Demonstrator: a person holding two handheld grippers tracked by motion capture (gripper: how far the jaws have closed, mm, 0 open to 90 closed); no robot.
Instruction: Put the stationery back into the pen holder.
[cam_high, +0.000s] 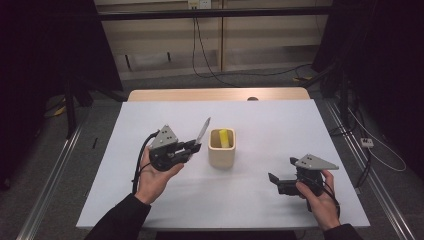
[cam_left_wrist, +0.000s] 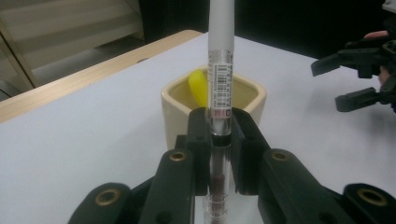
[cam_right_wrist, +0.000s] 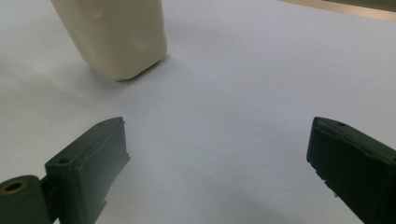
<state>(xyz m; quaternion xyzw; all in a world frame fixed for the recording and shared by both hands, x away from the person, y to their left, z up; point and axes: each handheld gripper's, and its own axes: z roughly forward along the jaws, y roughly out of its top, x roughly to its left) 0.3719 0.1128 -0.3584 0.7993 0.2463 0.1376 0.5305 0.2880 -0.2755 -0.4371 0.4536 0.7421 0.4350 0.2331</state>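
Note:
My left gripper (cam_high: 192, 146) is shut on a white pen (cam_high: 202, 131) with a barcode label, which rises tilted just left of a cream square cup (cam_high: 221, 148) at the table's middle. In the left gripper view the pen (cam_left_wrist: 220, 60) stands pinched between my two black jaws, directly in front of the cup (cam_left_wrist: 177, 109). A yellow object (cam_high: 224, 138) leans inside the cup (cam_right_wrist: 114, 35). My right gripper (cam_high: 280, 175) hovers open above the table at the right, its jaws spread wide with nothing between them (cam_right_wrist: 217, 154).
A white table (cam_high: 280, 120) carries everything, with a wooden strip (cam_high: 215, 94) along its far edge. Black cables (cam_high: 200, 55) trail over the floor behind. Metal rails (cam_high: 55, 170) run down both sides of the table.

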